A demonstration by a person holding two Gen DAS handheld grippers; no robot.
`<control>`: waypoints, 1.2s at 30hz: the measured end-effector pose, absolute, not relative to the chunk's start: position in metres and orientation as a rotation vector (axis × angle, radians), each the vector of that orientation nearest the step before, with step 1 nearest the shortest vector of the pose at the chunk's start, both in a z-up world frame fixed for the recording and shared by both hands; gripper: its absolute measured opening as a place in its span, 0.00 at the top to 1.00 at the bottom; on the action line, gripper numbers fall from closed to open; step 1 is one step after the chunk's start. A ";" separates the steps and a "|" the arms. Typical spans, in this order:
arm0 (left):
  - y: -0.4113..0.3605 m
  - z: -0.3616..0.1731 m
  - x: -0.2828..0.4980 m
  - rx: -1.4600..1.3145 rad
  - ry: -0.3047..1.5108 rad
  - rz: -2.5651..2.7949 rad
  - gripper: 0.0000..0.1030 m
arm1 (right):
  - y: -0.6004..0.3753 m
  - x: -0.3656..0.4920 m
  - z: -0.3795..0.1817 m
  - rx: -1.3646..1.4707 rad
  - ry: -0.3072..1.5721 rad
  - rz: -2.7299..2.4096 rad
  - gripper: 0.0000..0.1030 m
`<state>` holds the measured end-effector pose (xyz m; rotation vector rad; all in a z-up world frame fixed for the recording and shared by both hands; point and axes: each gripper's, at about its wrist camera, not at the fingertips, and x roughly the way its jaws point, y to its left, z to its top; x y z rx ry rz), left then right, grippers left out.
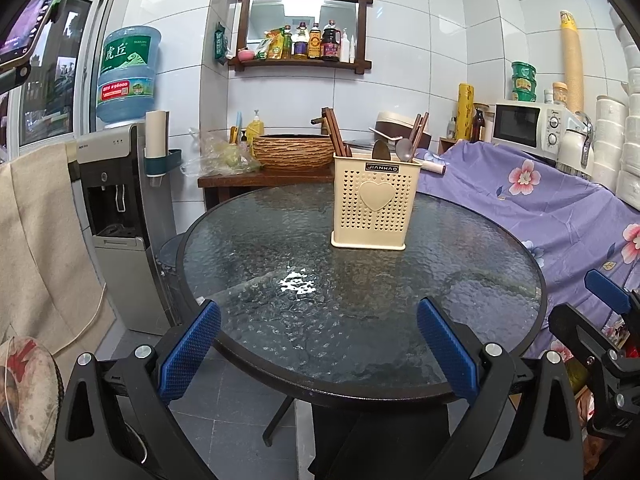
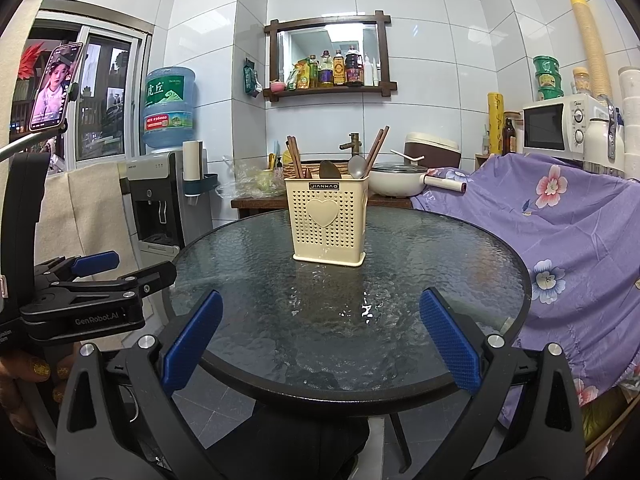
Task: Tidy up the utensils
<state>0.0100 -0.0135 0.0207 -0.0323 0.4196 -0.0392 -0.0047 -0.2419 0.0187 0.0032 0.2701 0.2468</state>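
Left gripper (image 1: 318, 346) spread wide, nothing between its blue pads (image 1: 188, 350), held level over the near edge of the round glass table (image 1: 248, 240). Right gripper (image 2: 320, 340) same: spread, empty, level at the near rim, just right of the left one. Cream utensil holder (image 2: 328, 224) stands upright past table centre, well apart from both, with chopsticks (image 2: 295, 158) and spoons (image 2: 357, 167) inside.

Two black gripper frames (image 1: 318, 344) (image 2: 320, 340), blue textured pads (image 2: 192, 340), silver screws, "GenRobot.AI" lettering.
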 end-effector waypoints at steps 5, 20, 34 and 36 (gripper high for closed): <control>-0.010 0.019 0.010 -0.035 0.429 -0.034 0.06 | -0.244 -0.005 0.016 0.005 0.274 0.246 0.06; -0.009 0.019 0.009 -0.027 0.429 -0.031 0.06 | -0.245 -0.005 0.015 0.001 0.277 0.249 0.06; -0.010 0.019 0.008 -0.023 0.429 -0.032 0.06 | -0.245 -0.004 0.016 0.002 0.280 0.250 0.06; -0.010 0.019 0.009 -0.024 0.430 -0.031 0.06 | -0.245 -0.005 0.015 0.001 0.280 0.250 0.06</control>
